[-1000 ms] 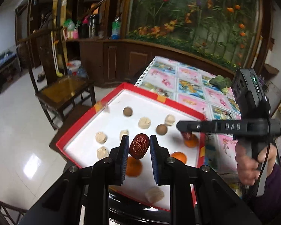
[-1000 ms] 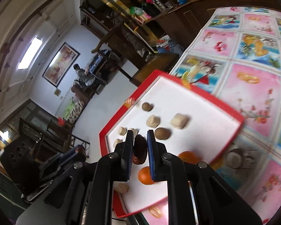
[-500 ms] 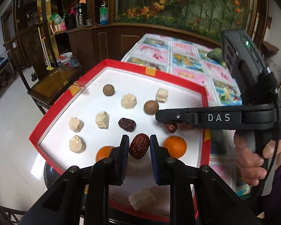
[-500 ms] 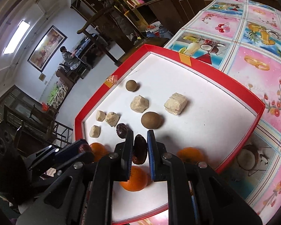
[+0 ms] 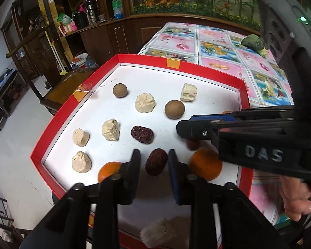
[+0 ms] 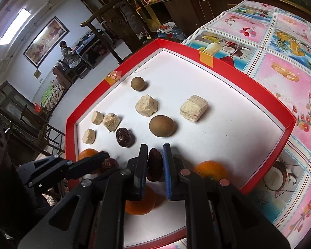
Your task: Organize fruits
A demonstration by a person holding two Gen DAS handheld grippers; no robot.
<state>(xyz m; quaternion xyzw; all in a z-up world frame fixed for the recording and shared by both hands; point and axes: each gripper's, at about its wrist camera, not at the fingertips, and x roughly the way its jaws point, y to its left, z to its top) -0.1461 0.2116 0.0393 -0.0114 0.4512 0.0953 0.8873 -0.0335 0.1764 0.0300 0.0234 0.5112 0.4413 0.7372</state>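
**A:** Across the fruit-print tablecloth (image 6: 280,70) sits your red-rimmed white tray (image 5: 241,95), its near corner hanging past the table edge. Around it?

**B:** Behind it you have a dark wooden cabinet (image 5: 114,35) with bottles on top, and a wooden chair (image 5: 66,87) to the left. In the left wrist view your right gripper (image 5: 191,133) reaches in from the right, and it covers part of the tray's right side.

**A:** And on the tray itself?

**B:** Three oranges: one (image 5: 205,165) just beside your right gripper, one (image 5: 107,171) half hidden behind your left finger, one (image 6: 140,204) under your right gripper. Then two round brown fruits (image 5: 174,109), several pale crumbly chunks (image 5: 145,103), and a loose red date (image 5: 142,134) in the middle.

**A:** The fingers?

**B:** Your left gripper (image 5: 154,166) stands spread, with a small gap on each side of a date (image 5: 156,161) between its pads. Your right gripper is clamped on another date (image 6: 154,167), low over the tray's near part.
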